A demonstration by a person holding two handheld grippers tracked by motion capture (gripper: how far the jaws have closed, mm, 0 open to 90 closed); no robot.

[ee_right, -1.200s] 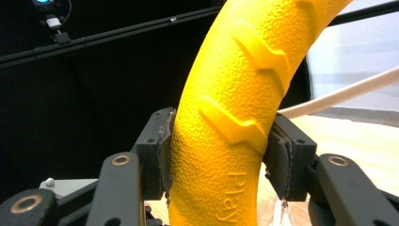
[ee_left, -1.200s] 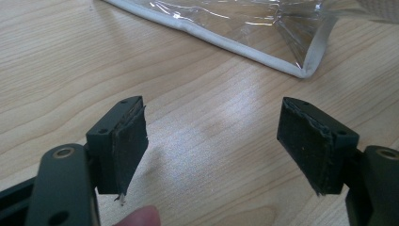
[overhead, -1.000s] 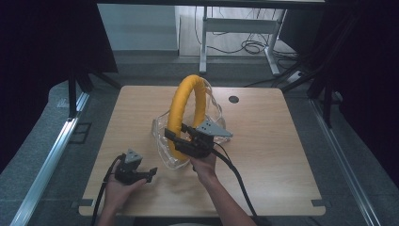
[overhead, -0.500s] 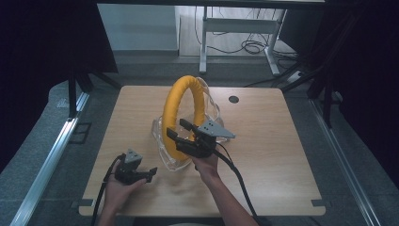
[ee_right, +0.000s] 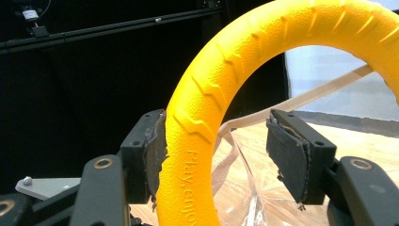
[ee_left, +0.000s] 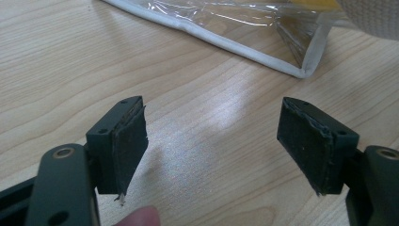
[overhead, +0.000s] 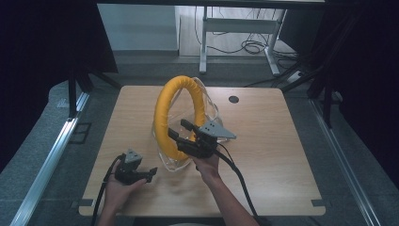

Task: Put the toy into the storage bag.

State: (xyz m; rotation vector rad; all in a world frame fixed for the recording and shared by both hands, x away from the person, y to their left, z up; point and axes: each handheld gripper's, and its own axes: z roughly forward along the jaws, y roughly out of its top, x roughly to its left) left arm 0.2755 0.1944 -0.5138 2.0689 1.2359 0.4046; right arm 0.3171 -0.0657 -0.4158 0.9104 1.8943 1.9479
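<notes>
High view: yellow ring (overhead: pixel 181 113) upright at table (overhead: pixel 282 141) centre, inside clear plastic bag (overhead: pixel 209 113). Right gripper (overhead: pixel 181 133) at ring's 5 o'clock, right hand (overhead: pixel 207 165) reaching in from 6 o'clock. Left gripper (overhead: pixel 151 172) low at table's 7 o'clock, apart from bag, held in left hand (overhead: pixel 117 188).

Left gripper view: jaws spread wide over bare wood; bag corner (ee_left: pixel 301 56) at 1 o'clock.

Right gripper view: jaws parted around ring (ee_right: pixel 226 94); left pad touching ring, right pad clear of it.
</notes>
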